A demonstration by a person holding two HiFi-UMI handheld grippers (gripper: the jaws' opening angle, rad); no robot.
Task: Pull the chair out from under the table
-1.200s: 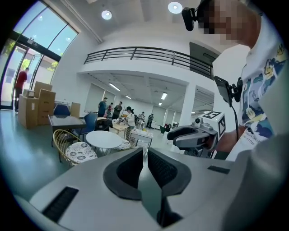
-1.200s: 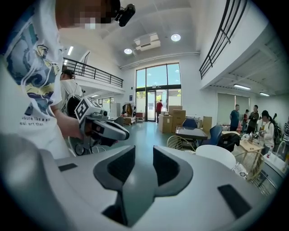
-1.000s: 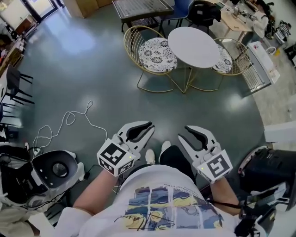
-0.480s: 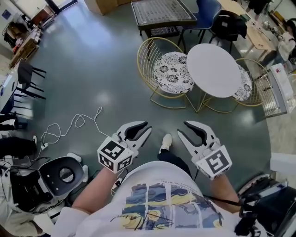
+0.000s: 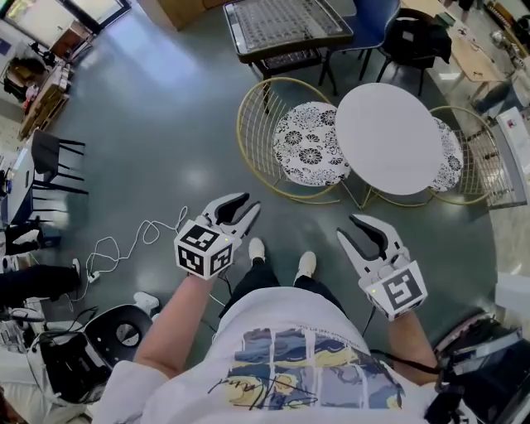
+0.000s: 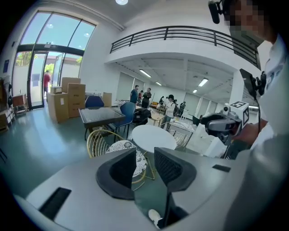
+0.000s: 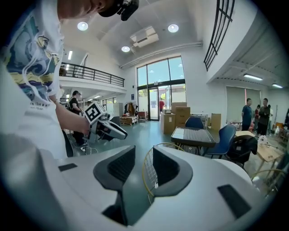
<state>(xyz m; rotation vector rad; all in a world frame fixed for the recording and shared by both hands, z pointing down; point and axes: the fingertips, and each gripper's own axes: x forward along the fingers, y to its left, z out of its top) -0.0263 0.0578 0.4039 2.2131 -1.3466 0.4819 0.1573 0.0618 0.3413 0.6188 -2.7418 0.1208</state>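
The chair (image 5: pixel 258 137) I face has a gold wire frame, and its cushion (image 5: pixel 310 155) is white with a black floral lace pattern. The table (image 5: pixel 387 138) is plain white on gold legs. A second chair (image 5: pixel 480 157) behind it shows the same gold wire and black-on-white cushion. The floor (image 5: pixel 149 124) is dark grey-green with pale glare spots, and a white cable (image 5: pixel 151 228) loops over it. My shoes (image 5: pixel 257 248) are white, my trousers (image 5: pixel 252 286) black, my shirt (image 5: pixel 290 331) white with a blue-and-yellow panel print. My right gripper (image 5: pixel 352 230) is white with black pads, its cube (image 5: pixel 397 291) marked in black-and-white squares. Farther off I see a blue chair (image 5: pixel 377 16), a black chair (image 5: pixel 50 157) and brown boxes (image 6: pixel 67 97).
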